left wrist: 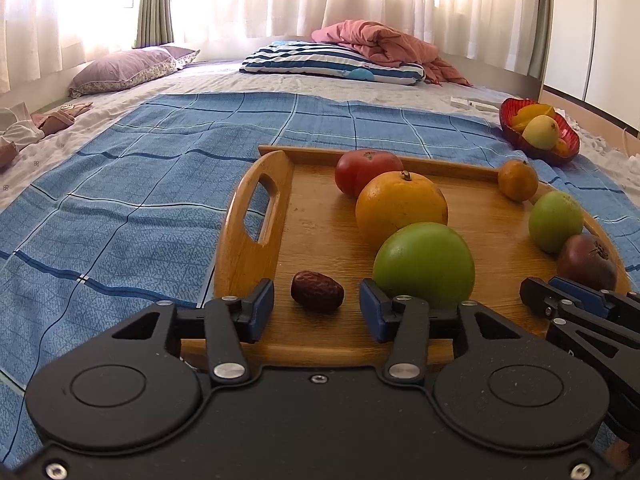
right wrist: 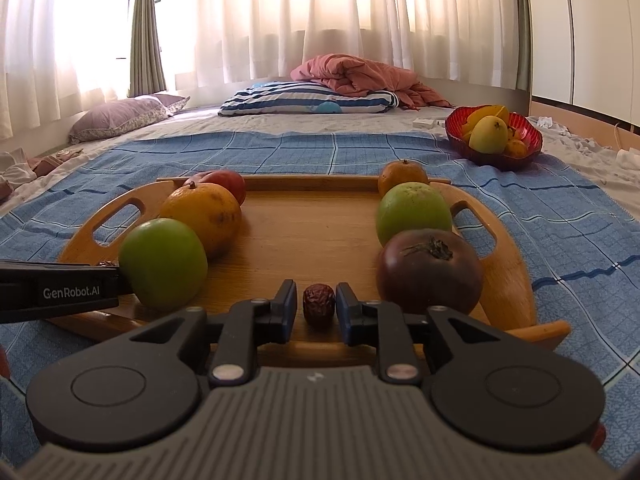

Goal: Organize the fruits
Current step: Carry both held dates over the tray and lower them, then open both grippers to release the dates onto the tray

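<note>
Two tongs found at the near edge of the wooden tray (left wrist: 256, 208), both spread. Saw the left gripper (left wrist: 317, 310) with jaws apart and the left date (left wrist: 317, 291), brown and wrinkled, lying on the tray floor between them; noted clear gaps at both sides, so nothing pinched. Saw the right gripper (right wrist: 317, 308) opened less wide, jaws around the right date (right wrist: 319, 305), also lying on the tray floor by the front edge; made out only slim gaps to the pads, so judged it not squeezed.

Counted then, along the left side of the tray, from front to back: a big green fruit (left wrist: 424, 264) just beside the left gripper's right finger, a large orange (left wrist: 400, 208) touching it, a red tomato (left wrist: 364, 172) at the back rim. Counted along the right side of the tray: a dark purple fruit (right wrist: 430, 268) in front, a smaller green fruit (right wrist: 414, 212) behind, a small tangerine (right wrist: 402, 176) in the back corner. Found the middle of the tray floor bare.

Saw under the tray a blue checked cloth (left wrist: 120, 200). Noticed beyond the tray's back right corner, well apart, a red bowl (right wrist: 454, 124) holding yellow and orange fruits. Noticed far behind the tray a striped pillow (right wrist: 304, 100) and a pink quilt (right wrist: 360, 72).
</note>
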